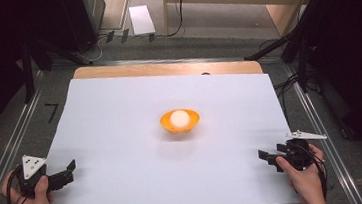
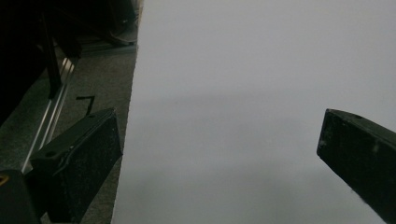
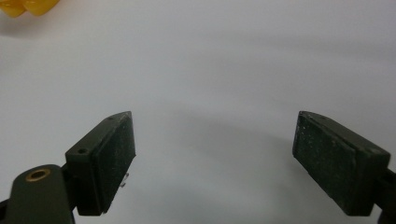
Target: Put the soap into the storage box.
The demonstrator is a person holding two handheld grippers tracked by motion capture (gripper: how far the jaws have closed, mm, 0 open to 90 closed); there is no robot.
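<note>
The left gripper point(image 2: 219, 149) has its two black jaws spread wide, with nothing between them. The jaws hang over the near left part of a white sheet point(image 2: 261, 84), the left jaw just past its edge. Left of the sheet lie grey floor point(image 2: 93, 79), a metal rail point(image 2: 53, 112) and a black mark point(image 2: 88, 101).

Orange bowl point(image 1: 180, 122) upright mid-table, white ball point(image 1: 179, 117) resting inside.
</note>
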